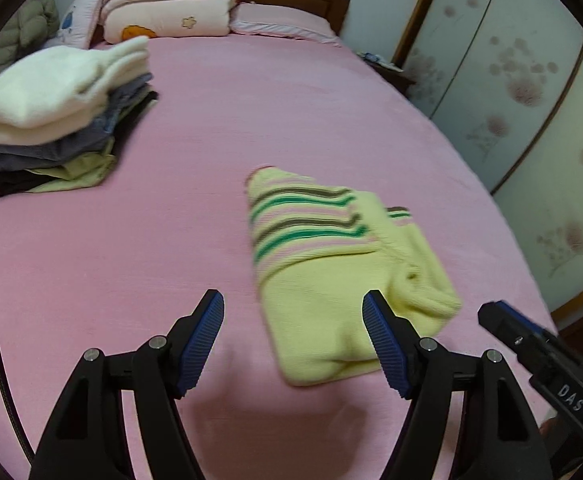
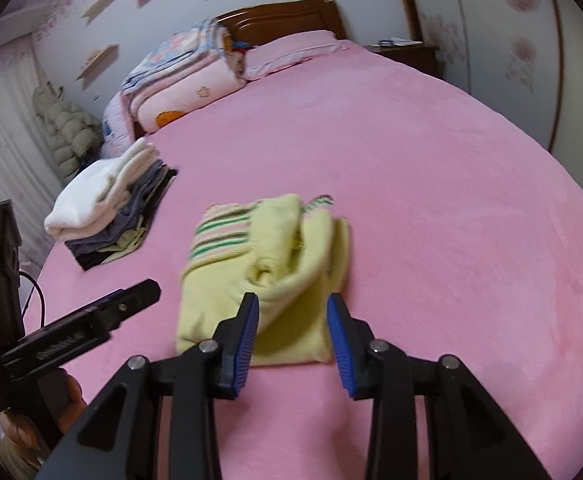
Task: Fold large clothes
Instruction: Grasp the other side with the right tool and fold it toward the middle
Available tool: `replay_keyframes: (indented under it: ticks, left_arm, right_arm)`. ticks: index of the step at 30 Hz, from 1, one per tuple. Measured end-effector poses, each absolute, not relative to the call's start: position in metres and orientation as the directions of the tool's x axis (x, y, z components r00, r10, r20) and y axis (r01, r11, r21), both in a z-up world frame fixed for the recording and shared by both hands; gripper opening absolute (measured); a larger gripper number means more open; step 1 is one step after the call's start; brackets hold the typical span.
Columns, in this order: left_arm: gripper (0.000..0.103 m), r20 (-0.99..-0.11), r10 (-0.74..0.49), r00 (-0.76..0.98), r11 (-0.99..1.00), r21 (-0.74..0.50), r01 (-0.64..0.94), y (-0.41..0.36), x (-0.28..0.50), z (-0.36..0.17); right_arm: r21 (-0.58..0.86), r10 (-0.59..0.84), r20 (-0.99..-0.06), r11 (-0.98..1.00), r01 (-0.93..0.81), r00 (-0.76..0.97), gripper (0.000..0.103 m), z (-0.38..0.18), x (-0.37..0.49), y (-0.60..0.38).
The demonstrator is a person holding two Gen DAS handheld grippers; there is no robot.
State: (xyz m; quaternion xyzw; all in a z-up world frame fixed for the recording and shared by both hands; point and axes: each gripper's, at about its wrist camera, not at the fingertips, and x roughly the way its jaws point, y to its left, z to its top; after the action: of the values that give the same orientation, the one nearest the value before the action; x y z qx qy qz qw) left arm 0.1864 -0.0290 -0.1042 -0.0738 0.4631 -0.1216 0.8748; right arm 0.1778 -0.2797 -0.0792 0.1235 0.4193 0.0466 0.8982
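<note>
Item one: my left claw (image 1: 293,320), fingers spread apart, holding nothing. Item two: my right claw (image 2: 293,320), likewise parted and holding nothing. Item three: folded yellow striped sweater (image 2: 263,276) on the pink bed (image 2: 431,200), just ahead of the right claw and ahead-right of the left. Item four: stack of folded clothes (image 1: 59,120), far ahead-left of both claws.
</note>
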Motion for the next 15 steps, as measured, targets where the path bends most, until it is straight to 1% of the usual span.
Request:
replay_keyframes:
  ticks: [3, 7, 13, 14, 15]
  left_arm:
    - [0.071, -0.804, -0.246, 0.542, 0.969, -0.204, 0.138, -0.027, 0.189, -0.104]
    - [0.071, -0.816, -0.232, 0.53, 0.973, -0.19, 0.134, -0.025, 0.192, -0.106]
    - [0.071, -0.833, -0.201, 0.515, 0.979, -0.153, 0.134, -0.029, 0.198, -0.114]
    - [0.071, -0.834, -0.198, 0.515, 0.98, -0.149, 0.134, -0.029, 0.198, -0.114]
    - [0.071, -0.835, -0.195, 0.514, 0.98, -0.145, 0.135, -0.03, 0.198, -0.115]
  right_arm:
    - [0.252, 0.2, -0.752, 0.968, -0.007, 0.627, 0.036, -0.08, 0.189, -0.27]
    - [0.216, 0.197, -0.78, 0.976, -0.04, 0.594, 0.036, -0.087, 0.207, -0.257]
    - [0.12, 0.132, -0.831, 0.991, -0.059, 0.54, 0.035, -0.108, 0.222, -0.244]
    - [0.12, 0.137, -0.832, 0.991, -0.066, 0.538, 0.032, -0.109, 0.222, -0.244]
    - [0.123, 0.142, -0.829, 0.99, -0.071, 0.541, 0.016, -0.109, 0.22, -0.244]
